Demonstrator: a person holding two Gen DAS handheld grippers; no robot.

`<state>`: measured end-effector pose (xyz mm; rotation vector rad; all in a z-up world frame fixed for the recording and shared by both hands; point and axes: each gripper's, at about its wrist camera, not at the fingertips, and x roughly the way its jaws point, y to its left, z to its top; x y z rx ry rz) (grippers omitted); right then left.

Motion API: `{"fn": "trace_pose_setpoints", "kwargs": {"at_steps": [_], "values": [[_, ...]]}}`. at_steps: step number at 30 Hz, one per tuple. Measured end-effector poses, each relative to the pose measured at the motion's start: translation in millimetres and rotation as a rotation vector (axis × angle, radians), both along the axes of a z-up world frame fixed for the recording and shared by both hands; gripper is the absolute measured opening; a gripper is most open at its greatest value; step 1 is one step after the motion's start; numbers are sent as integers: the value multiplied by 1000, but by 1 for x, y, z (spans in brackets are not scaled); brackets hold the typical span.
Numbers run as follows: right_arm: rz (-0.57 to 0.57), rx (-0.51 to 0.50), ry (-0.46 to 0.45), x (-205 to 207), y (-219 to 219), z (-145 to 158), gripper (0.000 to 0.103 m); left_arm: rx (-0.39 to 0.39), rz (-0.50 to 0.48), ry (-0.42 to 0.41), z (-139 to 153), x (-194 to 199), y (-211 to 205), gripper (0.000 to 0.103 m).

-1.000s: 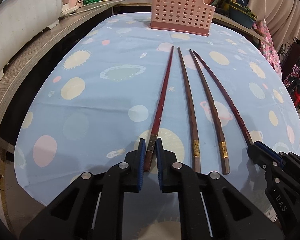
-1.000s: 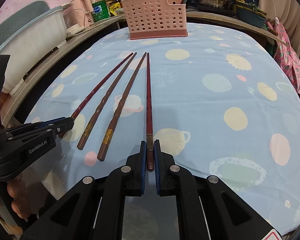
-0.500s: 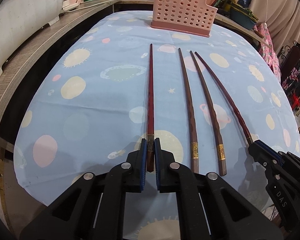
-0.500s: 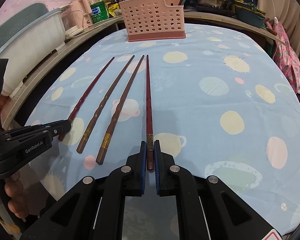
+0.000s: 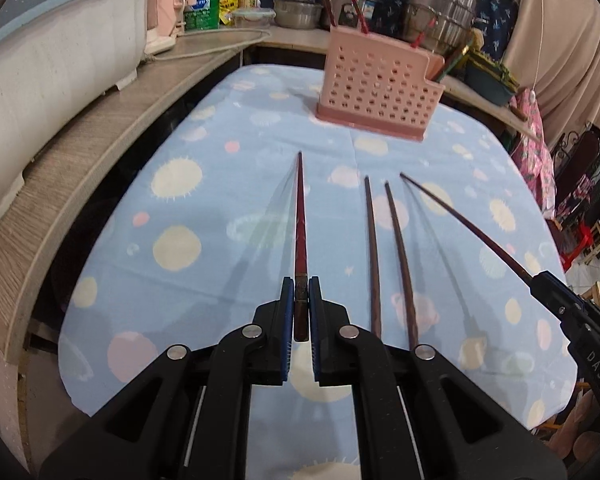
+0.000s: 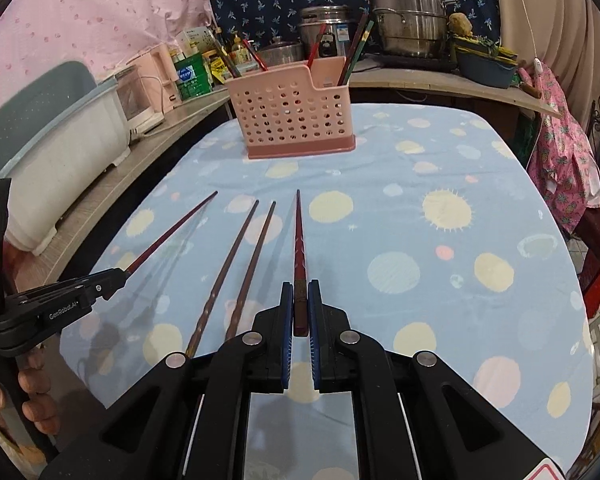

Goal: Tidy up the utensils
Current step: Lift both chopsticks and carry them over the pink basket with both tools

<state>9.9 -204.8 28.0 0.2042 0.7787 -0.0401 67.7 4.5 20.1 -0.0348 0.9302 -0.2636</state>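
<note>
Blue planet-print cloth (image 5: 188,320) covers the table, with the pink holder (image 5: 376,92) well ahead of both my grippers. Since a second ago each red chopstick has come off the cloth, tips raised, so both are ready to carry to the holder; two brown chopsticks (image 5: 374,256) remain lying between them. My left gripper (image 5: 300,312) is clamped on one red chopstick (image 5: 301,232), my right gripper (image 6: 299,312) on the other (image 6: 299,240).
</note>
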Motion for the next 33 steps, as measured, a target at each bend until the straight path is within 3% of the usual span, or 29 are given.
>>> {"fn": "trace_pose_setpoints", "kwargs": {"at_steps": [12,25,33], "values": [[-10,3,-168,44,-23,78,7,-60,22,-109,74,46,-3,7],[-26,9,-276,96,-39,139,7,-92,21,-211,152,107,-22,7],[-33,31,-392,127,-49,193,7,-150,33,-318,211,137,-30,7]]}}
